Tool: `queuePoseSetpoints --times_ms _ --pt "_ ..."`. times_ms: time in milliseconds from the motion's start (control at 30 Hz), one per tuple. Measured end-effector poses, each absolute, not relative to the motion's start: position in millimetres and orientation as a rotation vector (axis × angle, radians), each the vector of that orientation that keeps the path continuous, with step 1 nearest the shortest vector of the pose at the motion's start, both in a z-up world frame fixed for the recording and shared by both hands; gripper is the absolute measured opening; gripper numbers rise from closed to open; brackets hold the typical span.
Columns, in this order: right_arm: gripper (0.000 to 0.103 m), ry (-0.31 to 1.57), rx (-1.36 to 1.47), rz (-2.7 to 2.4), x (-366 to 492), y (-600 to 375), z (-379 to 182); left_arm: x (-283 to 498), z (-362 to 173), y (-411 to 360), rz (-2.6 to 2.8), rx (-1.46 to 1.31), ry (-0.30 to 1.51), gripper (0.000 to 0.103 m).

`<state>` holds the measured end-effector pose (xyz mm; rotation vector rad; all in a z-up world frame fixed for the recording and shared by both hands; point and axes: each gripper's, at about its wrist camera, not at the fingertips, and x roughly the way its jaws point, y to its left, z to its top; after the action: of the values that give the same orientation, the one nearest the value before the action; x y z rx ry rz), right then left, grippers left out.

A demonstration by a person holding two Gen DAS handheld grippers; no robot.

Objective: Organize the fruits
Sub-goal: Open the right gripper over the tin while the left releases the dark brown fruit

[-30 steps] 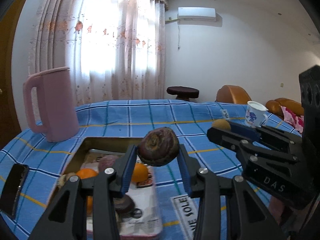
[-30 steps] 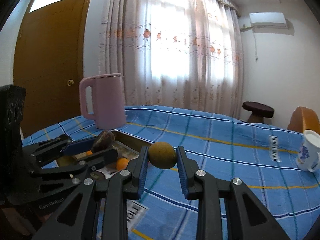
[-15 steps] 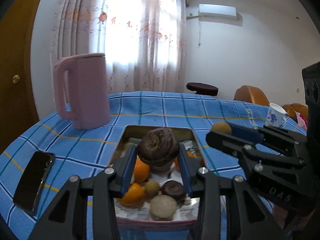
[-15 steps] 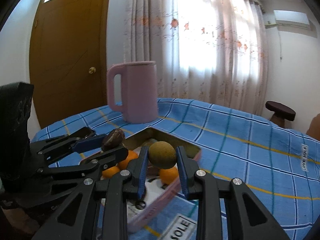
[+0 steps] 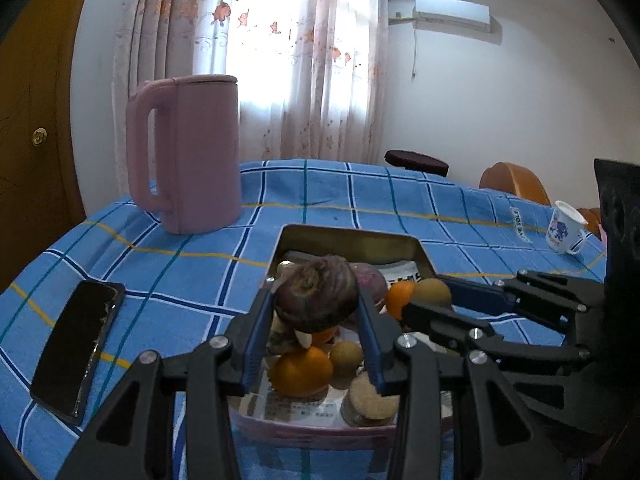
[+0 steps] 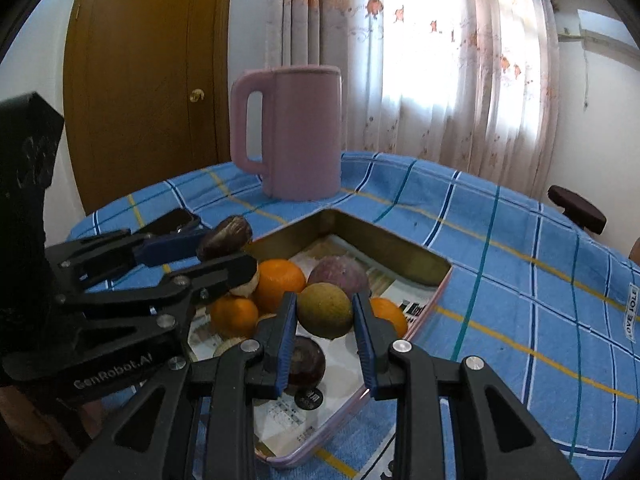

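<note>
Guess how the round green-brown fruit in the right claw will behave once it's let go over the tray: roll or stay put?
The green-brown fruit looks nearly spherical and smooth, so it will likely roll on release. Oranges and a purple fruit crowd the tray beneath, so it probably settles into a gap; the raised walls should contain it. It looks firm between the right claw pads, so probably not fragile.

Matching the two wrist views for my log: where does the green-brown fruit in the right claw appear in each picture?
Left wrist: the green-brown fruit sits right of centre, at the tip of the right claw, above the tin.
Right wrist: bottom centre, pinched between the claw's blue pads.
Shared landmark: the pink jug behind the tin.
</note>
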<state>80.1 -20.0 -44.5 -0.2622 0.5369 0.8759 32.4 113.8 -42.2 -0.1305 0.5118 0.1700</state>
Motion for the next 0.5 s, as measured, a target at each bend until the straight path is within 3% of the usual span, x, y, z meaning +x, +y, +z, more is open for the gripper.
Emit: queuePoseSetpoints --times_ms 133,233,300,333,367,500 --pt "0.03 0.577 -0.268 0.892 83.0 -18.7 -48.5 31.6 -42.4 113.6 0.171 -0.125 0.516 0.044" --pt "0.031 0.63 -0.285 0.903 85.6 -15.0 -55.7 32.1 -42.6 109.9 0.17 -0.11 0.522 0.06" --pt "0.04 0.617 -0.283 0.9 83.0 -16.5 -53.9 29.8 -40.8 107.3 0.176 -0.101 0.508 0.072" --pt "0.052 0.611 -0.283 0.902 82.0 -17.2 -53.2 28.5 -39.2 106.8 0.172 -0.106 0.502 0.075" --pt "0.057 0.607 -0.28 0.905 80.7 -18.5 -52.4 27.5 -38.1 105.9 0.174 -0.104 0.498 0.077" --pt "0.057 0.589 -0.251 0.893 77.1 -28.9 -47.1 22.9 -32.7 106.1 0.171 -0.106 0.483 0.077"
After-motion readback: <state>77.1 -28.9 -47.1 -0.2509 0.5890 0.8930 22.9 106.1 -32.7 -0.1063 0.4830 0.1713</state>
